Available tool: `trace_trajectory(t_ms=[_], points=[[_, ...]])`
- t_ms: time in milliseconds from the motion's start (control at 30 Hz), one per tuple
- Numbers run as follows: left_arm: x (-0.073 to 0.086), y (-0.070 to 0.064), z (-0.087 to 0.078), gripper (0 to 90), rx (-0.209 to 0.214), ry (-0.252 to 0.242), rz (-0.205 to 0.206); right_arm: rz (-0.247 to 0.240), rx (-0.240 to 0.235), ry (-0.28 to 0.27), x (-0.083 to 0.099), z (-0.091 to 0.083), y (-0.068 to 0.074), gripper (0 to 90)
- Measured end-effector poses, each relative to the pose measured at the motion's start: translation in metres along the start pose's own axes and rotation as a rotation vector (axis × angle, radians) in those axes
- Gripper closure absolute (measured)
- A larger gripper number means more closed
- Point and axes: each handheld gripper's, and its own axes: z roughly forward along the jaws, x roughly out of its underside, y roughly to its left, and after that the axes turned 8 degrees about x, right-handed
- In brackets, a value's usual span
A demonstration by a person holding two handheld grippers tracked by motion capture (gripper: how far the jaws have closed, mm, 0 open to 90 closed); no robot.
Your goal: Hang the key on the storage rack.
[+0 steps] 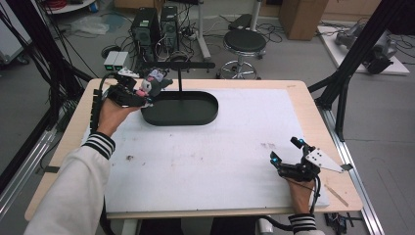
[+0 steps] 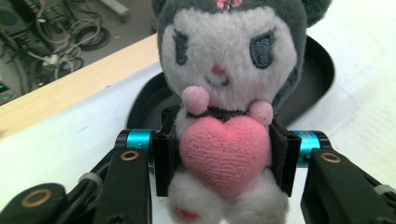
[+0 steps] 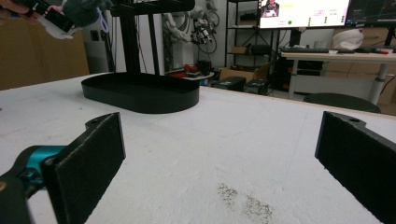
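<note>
We grip the soft grey-and-white plush doll with a pink heart at its torso in the left tongs, raised beside the black oval tray. It handles light and compressible. The right tongs rest open on the desk.

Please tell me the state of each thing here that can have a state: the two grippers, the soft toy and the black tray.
Left gripper: shut on the soft toy, held near the tray's left end.
Soft toy: upright, clamped at the body between the jaws, heart at its front.
Right gripper: open, nothing between the jaws, low over the white mat.
Black tray: lying flat on the mat, nothing visible in it, a post rising from it.
</note>
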Motion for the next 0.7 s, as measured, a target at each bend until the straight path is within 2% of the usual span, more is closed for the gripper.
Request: trace_trajectory(t_ms=[133, 533, 700], points=[[0.001, 0.004, -0.005, 54.9, -0.008, -0.011, -0.015, -0.002, 0.000, 0.001, 0.000, 0.000, 0.000, 0.6], [-0.005, 0.016, -0.018, 55.0, -0.090, -0.044, -0.061, -0.001, 0.000, 0.000, 0.000, 0.000, 0.000, 0.6], [-0.008, 0.019, -0.021, 55.0, -0.103, -0.063, -0.082, 0.000, 0.000, -0.001, 0.000, 0.000, 0.000, 0.6]])
